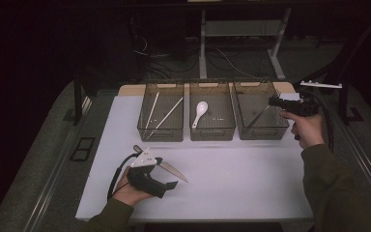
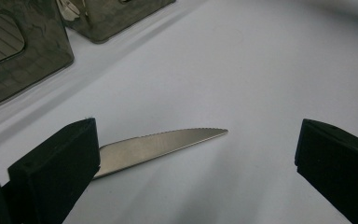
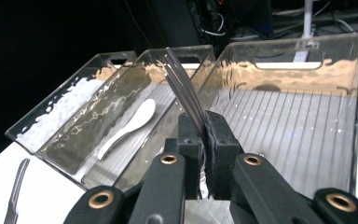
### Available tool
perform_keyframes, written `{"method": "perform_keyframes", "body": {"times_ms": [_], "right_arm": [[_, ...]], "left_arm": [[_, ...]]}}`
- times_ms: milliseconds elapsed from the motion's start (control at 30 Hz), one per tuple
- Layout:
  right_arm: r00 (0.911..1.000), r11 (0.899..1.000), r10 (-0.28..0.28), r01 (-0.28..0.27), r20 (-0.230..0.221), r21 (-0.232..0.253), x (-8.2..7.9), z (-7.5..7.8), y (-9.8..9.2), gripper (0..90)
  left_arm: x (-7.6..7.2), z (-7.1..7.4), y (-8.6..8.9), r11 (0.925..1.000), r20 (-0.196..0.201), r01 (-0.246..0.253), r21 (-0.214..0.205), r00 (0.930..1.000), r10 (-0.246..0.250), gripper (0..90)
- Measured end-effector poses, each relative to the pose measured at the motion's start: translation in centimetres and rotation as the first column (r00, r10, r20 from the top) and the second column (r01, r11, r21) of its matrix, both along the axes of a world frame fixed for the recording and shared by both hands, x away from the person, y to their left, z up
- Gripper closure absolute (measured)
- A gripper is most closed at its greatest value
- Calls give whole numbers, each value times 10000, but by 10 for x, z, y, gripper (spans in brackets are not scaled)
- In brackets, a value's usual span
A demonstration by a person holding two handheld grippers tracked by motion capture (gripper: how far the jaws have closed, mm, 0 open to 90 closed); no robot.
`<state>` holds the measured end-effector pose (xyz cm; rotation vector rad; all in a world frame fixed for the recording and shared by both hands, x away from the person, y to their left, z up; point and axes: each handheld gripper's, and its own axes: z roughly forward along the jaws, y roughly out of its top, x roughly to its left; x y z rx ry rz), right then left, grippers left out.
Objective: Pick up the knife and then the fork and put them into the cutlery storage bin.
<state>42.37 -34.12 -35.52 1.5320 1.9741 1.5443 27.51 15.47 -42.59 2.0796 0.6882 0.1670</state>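
- One knife [image 1: 173, 170] lies flat on the white table [image 1: 232, 188], near left, blade pointing right and slightly nearer; serrated edge seen in the left gripper view [image 2: 161, 145].
- Left gripper [image 1: 166, 175] rests low at the near left of the table. Jaws spread wide, nothing pinched; the knife blade lies on the table between them, one jaw just over its handle end. Whether that jaw touches the knife: cannot tell.
- Three clear bins stand in a row at the far side of the table, side by side.
- Left bin [image 1: 161, 126]: two pale chopsticks [image 1: 164, 116] lying lengthwise.
- Middle bin [image 1: 212, 128]: one white spoon [image 1: 199, 113], bowl toward the far end.
- Right bin [image 1: 262, 126]: ribbed floor, nothing loose seen lying on it.
- Right gripper [image 1: 272, 101] is held over the far right edge of the right bin. Jaws pressed together on one metal fork [image 3: 182, 88], tines pointing up and away over the bins.
- Beyond the table: dark floor, cables, and desk legs [image 1: 203, 43].
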Motion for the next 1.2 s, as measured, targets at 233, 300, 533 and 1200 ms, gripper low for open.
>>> {"method": "perform_keyframes", "body": {"times_ms": [233,300,533,1200], "right_arm": [[9992,9995,83,-94,-383,-285,8,-11,2,855],[9989,9992,81,-99,-465,-385,11,-14,3,855],[9981,9966,-302,260,-536,-780,23,-25,5,810],[9899,9583,-1307,1403,548,-2490,28,-25,-3,339]], "left_arm": [[0,0,-1,10000,-28,72,66,10000,-72,0],[1,0,0,9999,-38,86,90,10000,-86,0],[0,-1,-2,9996,-113,232,172,9997,-230,0],[1,0,-1,9995,-72,223,215,9997,-221,0]]}}
